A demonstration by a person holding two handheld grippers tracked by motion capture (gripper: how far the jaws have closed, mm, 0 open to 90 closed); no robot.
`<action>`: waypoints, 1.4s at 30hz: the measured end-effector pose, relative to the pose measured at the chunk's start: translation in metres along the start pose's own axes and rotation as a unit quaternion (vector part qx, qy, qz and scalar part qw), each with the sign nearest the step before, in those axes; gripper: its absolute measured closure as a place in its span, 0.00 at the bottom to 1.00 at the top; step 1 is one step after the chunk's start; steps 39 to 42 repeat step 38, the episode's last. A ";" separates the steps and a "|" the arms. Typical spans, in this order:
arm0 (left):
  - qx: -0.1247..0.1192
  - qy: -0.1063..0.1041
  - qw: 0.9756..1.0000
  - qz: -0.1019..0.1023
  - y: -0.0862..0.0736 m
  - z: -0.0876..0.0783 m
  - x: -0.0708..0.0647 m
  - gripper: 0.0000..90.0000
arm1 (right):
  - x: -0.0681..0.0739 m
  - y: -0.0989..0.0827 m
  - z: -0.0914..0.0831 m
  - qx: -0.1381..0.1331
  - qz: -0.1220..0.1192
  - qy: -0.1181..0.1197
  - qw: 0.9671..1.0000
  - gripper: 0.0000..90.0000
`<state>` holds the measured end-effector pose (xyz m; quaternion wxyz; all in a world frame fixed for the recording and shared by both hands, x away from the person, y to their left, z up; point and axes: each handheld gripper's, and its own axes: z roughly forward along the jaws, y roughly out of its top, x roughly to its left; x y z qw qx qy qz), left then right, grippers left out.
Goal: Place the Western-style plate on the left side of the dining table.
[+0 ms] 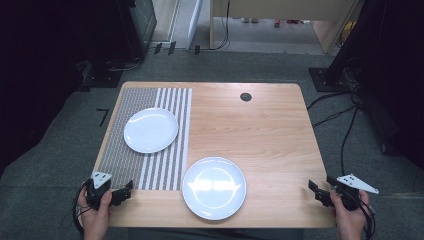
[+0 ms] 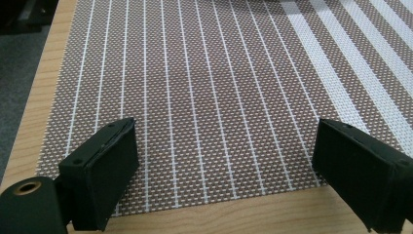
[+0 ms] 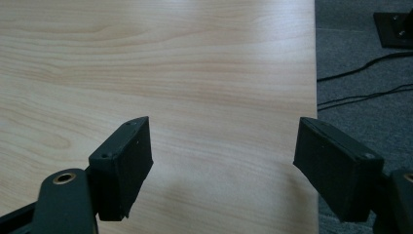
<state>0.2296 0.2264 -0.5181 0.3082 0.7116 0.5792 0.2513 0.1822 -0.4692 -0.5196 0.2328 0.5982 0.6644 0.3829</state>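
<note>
At the near table edge, the left gripper (image 1: 125, 191) is held with jaws spread wide and empty over the near corner of the striped woven placemat (image 2: 204, 97). The right gripper (image 1: 316, 190) is likewise held agape, empty, over bare wooden table (image 3: 170, 73). Between them a white plate (image 1: 214, 187) is seen; a second plate (image 1: 150, 130) rests on the placemat.

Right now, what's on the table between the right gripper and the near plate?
Nothing: in the high view, bare wood table runs from the right gripper to the near plate.
</note>
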 end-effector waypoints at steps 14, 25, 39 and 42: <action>0.000 0.000 1.000 0.000 0.000 0.000 0.000 0.11 | 0.014 -0.004 0.006 0.045 -0.047 -0.036 0.997 0.22; 0.001 0.001 1.000 0.001 0.000 0.000 0.000 0.10 | 0.014 -0.004 0.007 0.050 -0.046 -0.038 0.997 0.16; 0.003 0.001 1.000 0.000 0.000 0.001 0.000 0.09 | 0.014 -0.004 0.007 0.050 -0.045 -0.039 0.997 0.16; 0.003 0.001 1.000 0.000 0.000 0.001 0.000 0.09 | 0.014 -0.004 0.007 0.050 -0.045 -0.039 0.997 0.16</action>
